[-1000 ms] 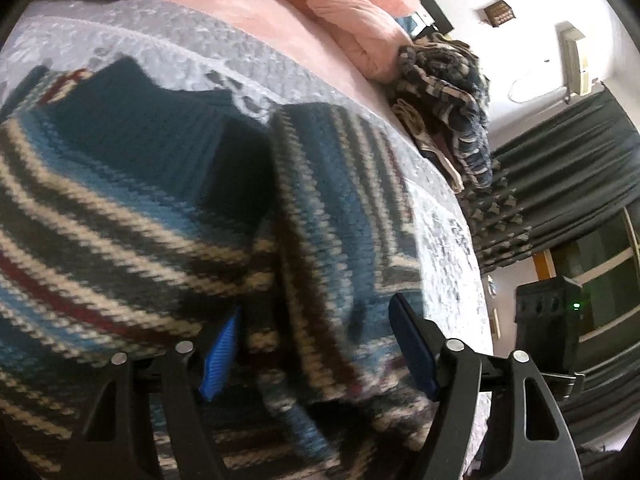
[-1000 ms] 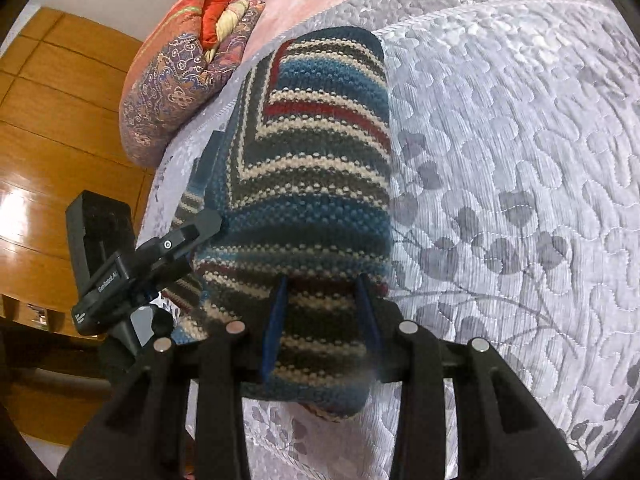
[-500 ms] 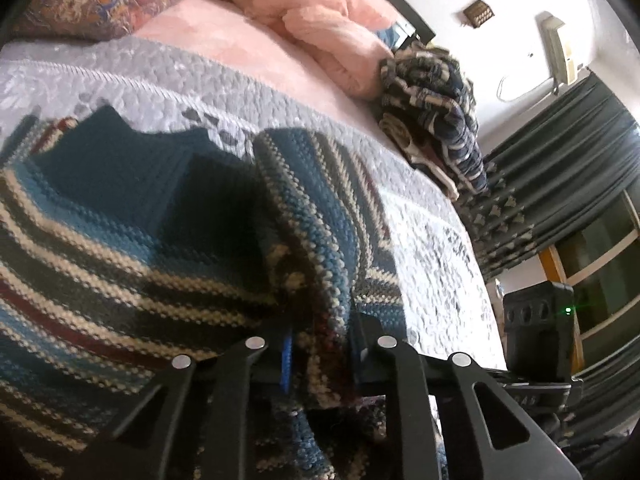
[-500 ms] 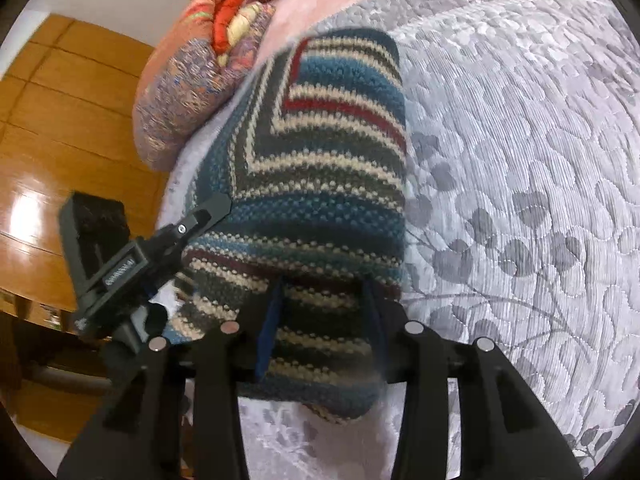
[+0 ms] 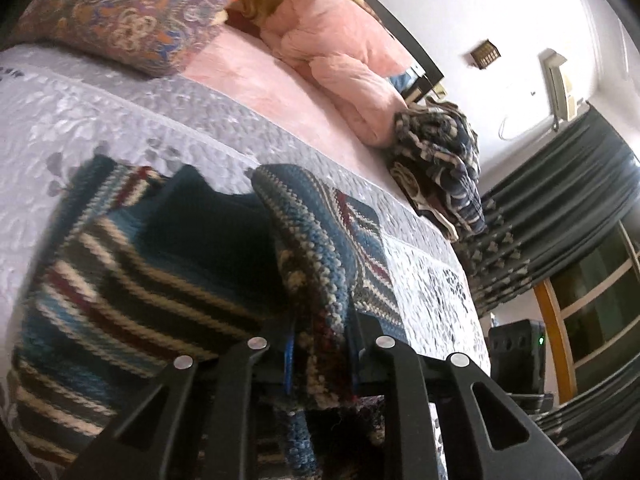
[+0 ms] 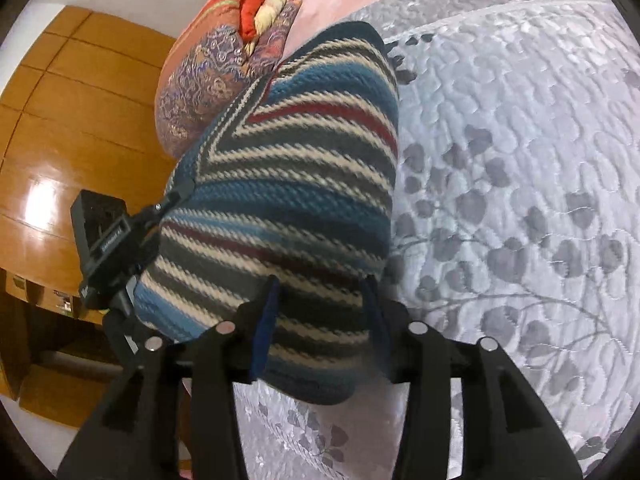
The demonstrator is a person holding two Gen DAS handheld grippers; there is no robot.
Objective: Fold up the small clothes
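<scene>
One chunky knitted sweater (image 5: pixel 132 272), striped in blue, cream, grey and dark red, lies on the bed's quilted grey bedspread (image 6: pixel 520 160) with its stitched leaf pattern. Two claws grip it: the left claw (image 5: pixel 320 354) is pinched narrow on a raised ridge of knit, and the right claw (image 6: pixel 320 312) clamps a thick rounded fold. One paisley pillow (image 5: pixel 132 12), one puffy pink blanket (image 5: pixel 340 56) and one heap of patterned clothes (image 5: pixel 440 160) sit beyond.

Sweater (image 5: pixel 132 280) on quilt (image 5: pixel 120 120), pillow (image 5: pixel 120 12) behind, clothes pile (image 5: pixel 440 164) right
</scene>
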